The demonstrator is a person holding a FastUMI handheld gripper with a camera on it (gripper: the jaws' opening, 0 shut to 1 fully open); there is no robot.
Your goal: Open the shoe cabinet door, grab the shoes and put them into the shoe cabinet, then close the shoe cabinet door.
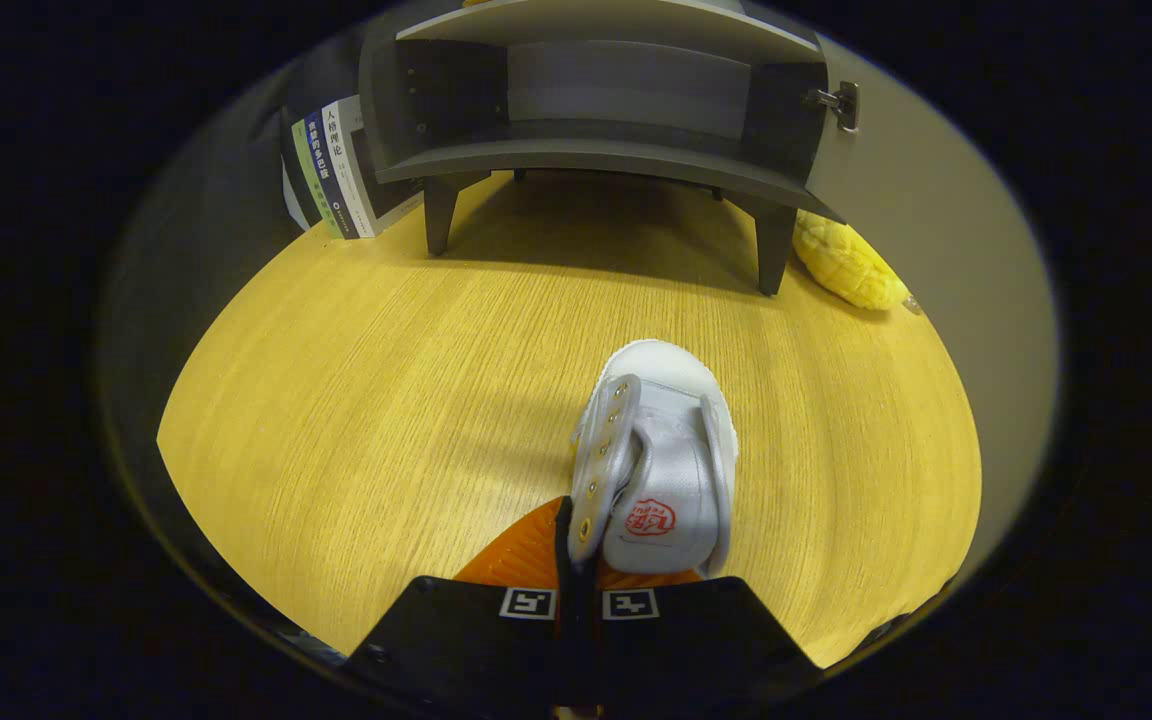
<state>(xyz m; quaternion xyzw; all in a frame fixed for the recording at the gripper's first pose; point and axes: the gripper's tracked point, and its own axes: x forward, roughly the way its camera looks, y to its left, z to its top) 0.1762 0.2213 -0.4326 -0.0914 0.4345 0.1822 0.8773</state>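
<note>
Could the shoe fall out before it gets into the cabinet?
It might. The gripper pinches only the thin eyelet flap of the white shoe, so the shoe could swing or slip free. The open cabinet stands on legs above the table, so the shoe's toe could bump the bottom shelf's front edge if carried too low. The open door stands to the right, and a wide swing could hit it.
</note>
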